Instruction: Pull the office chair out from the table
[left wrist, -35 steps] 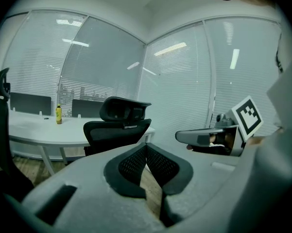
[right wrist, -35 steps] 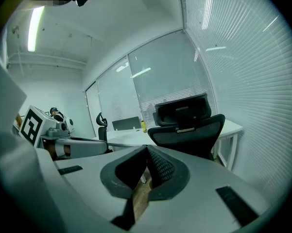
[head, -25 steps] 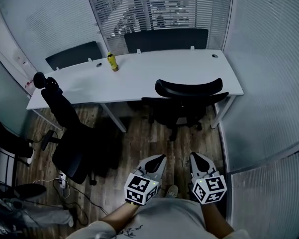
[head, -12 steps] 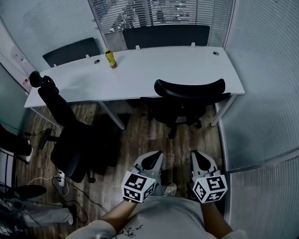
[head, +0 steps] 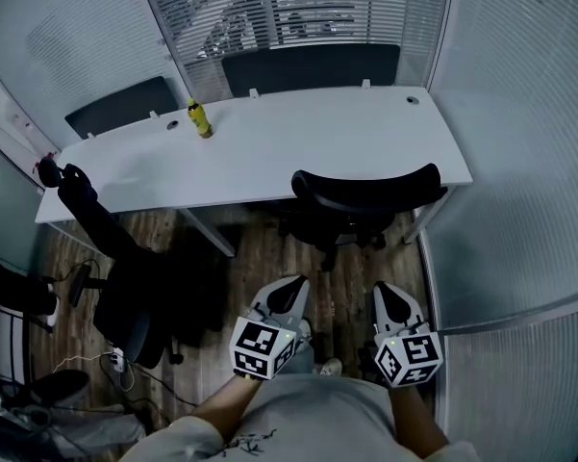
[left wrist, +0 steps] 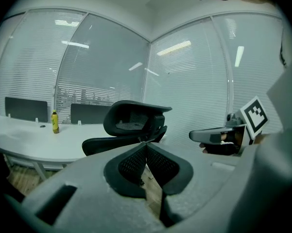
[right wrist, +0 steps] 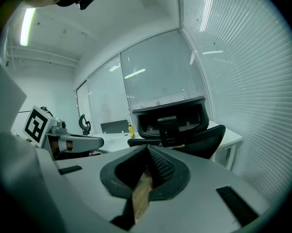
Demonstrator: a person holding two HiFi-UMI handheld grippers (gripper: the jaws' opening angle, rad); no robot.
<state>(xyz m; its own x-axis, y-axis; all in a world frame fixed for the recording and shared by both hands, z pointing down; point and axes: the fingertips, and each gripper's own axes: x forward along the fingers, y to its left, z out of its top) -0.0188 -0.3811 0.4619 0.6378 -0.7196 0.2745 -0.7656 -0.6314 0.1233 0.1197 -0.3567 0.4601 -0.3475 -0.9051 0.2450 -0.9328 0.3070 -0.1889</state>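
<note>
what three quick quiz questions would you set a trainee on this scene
1. True or false: the office chair sits pushed in at the table, not yet pulled out.
2. What stands on the table? A. yellow bottle B. laptop C. mug
3. Fill in: the left tongs and right tongs are both ___ and touch nothing.

Key: 1 true; 2 A; 3 shut
</note>
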